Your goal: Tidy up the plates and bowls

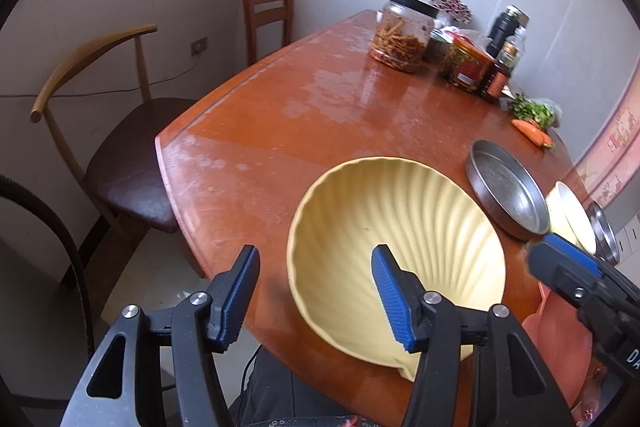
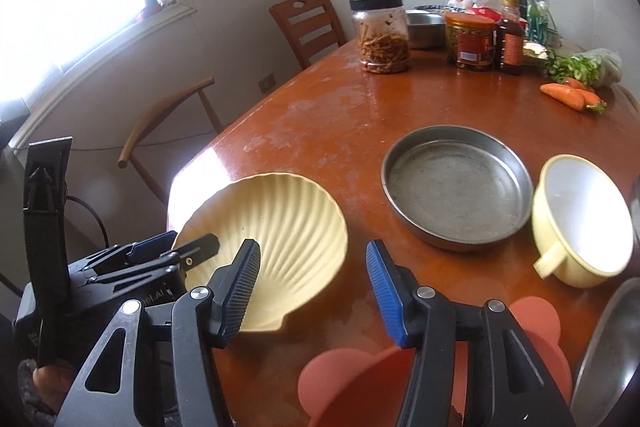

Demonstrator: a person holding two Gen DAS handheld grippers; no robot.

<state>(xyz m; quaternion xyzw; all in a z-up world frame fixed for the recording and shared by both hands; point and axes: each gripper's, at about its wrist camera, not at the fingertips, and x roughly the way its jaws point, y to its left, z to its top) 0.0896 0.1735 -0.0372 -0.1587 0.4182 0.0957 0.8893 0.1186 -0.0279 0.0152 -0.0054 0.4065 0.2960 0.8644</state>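
Observation:
A pale yellow shell-shaped bowl (image 1: 396, 239) (image 2: 288, 235) rests near the table's front left corner. My left gripper (image 1: 316, 299) (image 2: 195, 239) straddles its near left rim, one finger inside the bowl and one outside. The pads stand apart from the rim, so it is open. My right gripper (image 2: 312, 291) (image 1: 548, 251) hovers open just right of the shell bowl, above a pink plate (image 2: 360, 379) (image 1: 560, 327), holding nothing. Further right are a round metal pan (image 2: 456, 187) (image 1: 506, 187) and a yellow handled bowl (image 2: 584, 219) (image 1: 570, 219).
The brown wooden table (image 2: 320, 115) carries jars (image 2: 380, 35), bottles (image 2: 510, 39), greens and carrots (image 2: 572, 95) at the far end. A metal plate (image 2: 608, 355) sits at the right edge. Two chairs (image 1: 120, 147) stand along the left side, under a window.

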